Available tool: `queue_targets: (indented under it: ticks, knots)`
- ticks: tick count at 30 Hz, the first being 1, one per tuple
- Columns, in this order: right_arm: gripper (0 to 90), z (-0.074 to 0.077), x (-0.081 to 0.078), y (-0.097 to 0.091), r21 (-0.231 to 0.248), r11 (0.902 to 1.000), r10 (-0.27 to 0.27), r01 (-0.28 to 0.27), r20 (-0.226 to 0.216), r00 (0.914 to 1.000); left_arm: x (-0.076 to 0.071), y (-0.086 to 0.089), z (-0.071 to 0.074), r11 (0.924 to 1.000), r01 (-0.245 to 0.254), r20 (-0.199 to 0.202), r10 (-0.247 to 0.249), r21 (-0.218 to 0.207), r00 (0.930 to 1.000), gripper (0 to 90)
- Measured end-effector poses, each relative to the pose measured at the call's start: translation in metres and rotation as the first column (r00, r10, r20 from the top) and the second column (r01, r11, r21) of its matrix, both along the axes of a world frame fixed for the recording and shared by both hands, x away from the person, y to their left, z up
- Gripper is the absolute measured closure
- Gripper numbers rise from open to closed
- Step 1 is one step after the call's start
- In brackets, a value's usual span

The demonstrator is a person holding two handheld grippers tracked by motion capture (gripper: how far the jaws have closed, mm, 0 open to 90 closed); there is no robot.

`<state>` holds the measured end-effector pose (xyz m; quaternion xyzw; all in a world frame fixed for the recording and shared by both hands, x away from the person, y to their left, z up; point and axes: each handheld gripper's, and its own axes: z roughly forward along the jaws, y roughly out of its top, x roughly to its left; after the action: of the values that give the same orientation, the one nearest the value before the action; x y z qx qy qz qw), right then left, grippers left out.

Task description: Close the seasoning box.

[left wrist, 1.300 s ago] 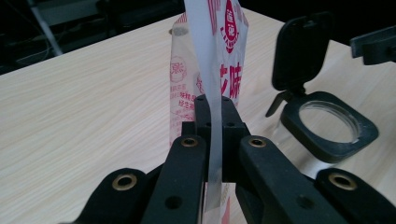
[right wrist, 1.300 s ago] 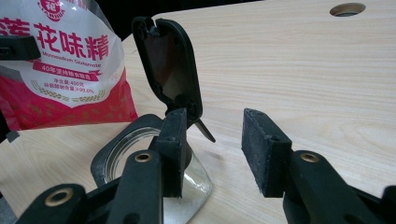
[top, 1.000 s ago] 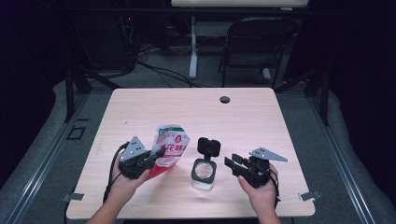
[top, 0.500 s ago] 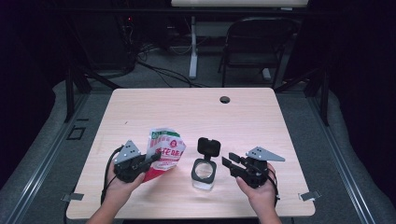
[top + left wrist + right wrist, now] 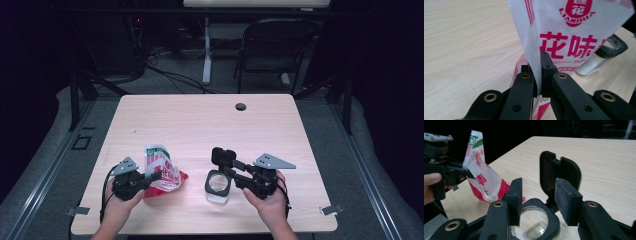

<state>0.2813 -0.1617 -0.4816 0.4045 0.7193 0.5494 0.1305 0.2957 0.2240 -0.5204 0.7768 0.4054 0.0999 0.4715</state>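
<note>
Near the counter's (image 5: pixel 200 120) front edge, the left hand-held gripper (image 5: pixel 151 177) is clamped on the red-and-white pouch (image 5: pixel 161 170); the right hand-held gripper (image 5: pixel 231 170), jaws apart and just opening, hovers over the open jar (image 5: pixel 218 185).

The left tongs (image 5: pixel 152 176) are coming down and back toward the near edge of the worktop (image 5: pixel 200 115), carrying the pinched red-and-white bag (image 5: pixel 161 167) with them. The bag is now sitting lower, its bottom corner close to the worktop, and farther from the clear jar (image 5: pixel 218 184). The right tongs (image 5: pixel 234 169) are shifting slightly, and their jaws have just been opening, with nothing gripped between them.
</note>
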Motion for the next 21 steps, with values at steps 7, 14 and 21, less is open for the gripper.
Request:
queue_targets:
  ticks: [7,14,21]
  knots:
    - [58.8,0.004,0.002,0.011,0.019,0.9991,0.037,-0.036,-0.007,0.9993,-0.006,-0.003,-0.004,0.9995,0.03,-0.002,-0.03,0.005,0.9995,89.7]
    - [58.7,0.002,0.002,0.025,0.004,0.9955,0.094,-0.094,-0.053,0.9941,-0.01,-0.011,-0.007,0.9978,0.066,-0.015,-0.066,0.011,0.9977,89.6]
    - [57.6,0.001,0.0,0.038,-0.014,0.9875,0.155,-0.157,-0.072,0.9853,-0.013,-0.025,-0.012,0.9913,0.124,-0.03,-0.123,0.043,0.992,89.3]
